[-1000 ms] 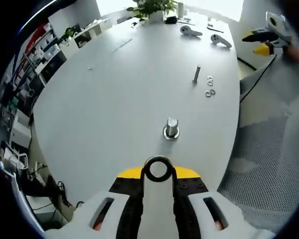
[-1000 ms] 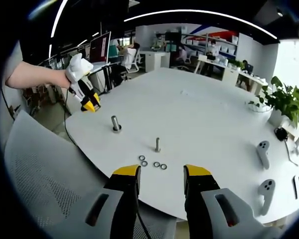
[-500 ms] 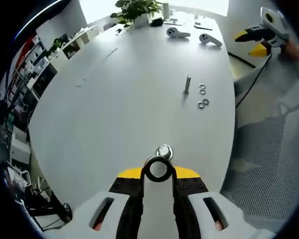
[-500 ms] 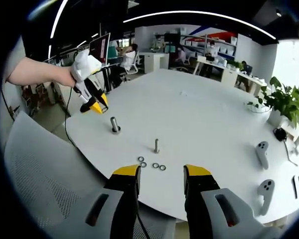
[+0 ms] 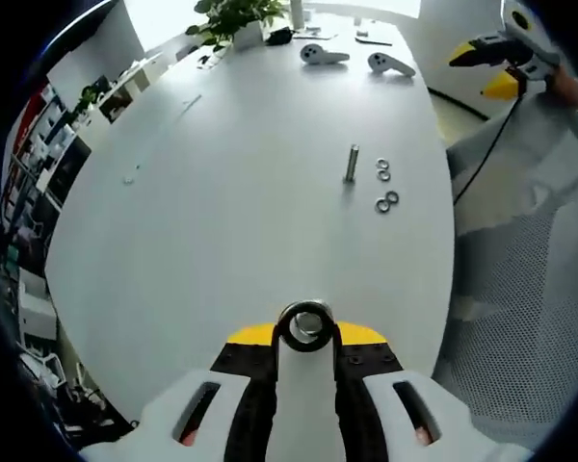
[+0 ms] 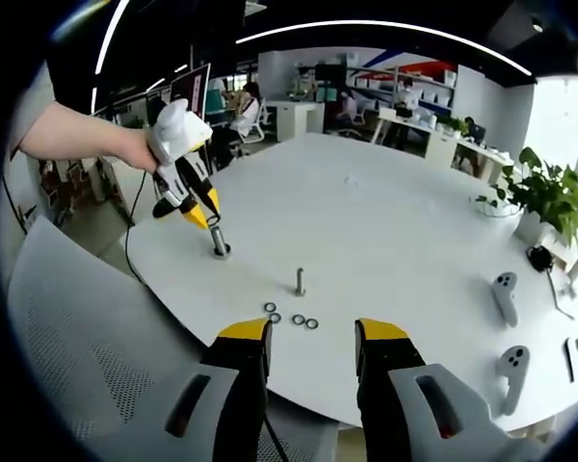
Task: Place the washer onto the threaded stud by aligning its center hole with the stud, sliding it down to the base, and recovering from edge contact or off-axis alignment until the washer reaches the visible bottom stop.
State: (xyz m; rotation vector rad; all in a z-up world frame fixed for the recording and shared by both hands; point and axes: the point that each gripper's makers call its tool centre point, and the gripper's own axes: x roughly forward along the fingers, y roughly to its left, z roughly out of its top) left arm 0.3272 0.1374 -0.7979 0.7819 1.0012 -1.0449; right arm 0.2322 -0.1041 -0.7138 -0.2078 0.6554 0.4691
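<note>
My left gripper (image 5: 306, 339) is shut on a dark metal washer (image 5: 283, 329), held upright at the jaw tips. The top of the thick stud (image 5: 309, 321) shows through the washer's hole. From the right gripper view, a hand holds the left gripper (image 6: 195, 200) tilted just above that stud (image 6: 218, 241) near the table's left edge. The right gripper (image 6: 313, 339) hangs open over the near table edge, well away from the stud; it also appears far off as the right gripper (image 5: 491, 67).
A thin bolt (image 5: 351, 164) stands upright mid-table with several loose washers (image 5: 385, 189) beside it, the same bolt (image 6: 299, 281) and washers (image 6: 289, 317). Two controllers (image 6: 508, 295) and a potted plant (image 6: 549, 197) lie beyond. A mesh chair (image 6: 87, 337) sits by the table edge (image 5: 451, 241).
My left gripper has closed in on the thick stud with the washer, until the stud top sits behind the washer's hole. The right gripper has stayed put.
</note>
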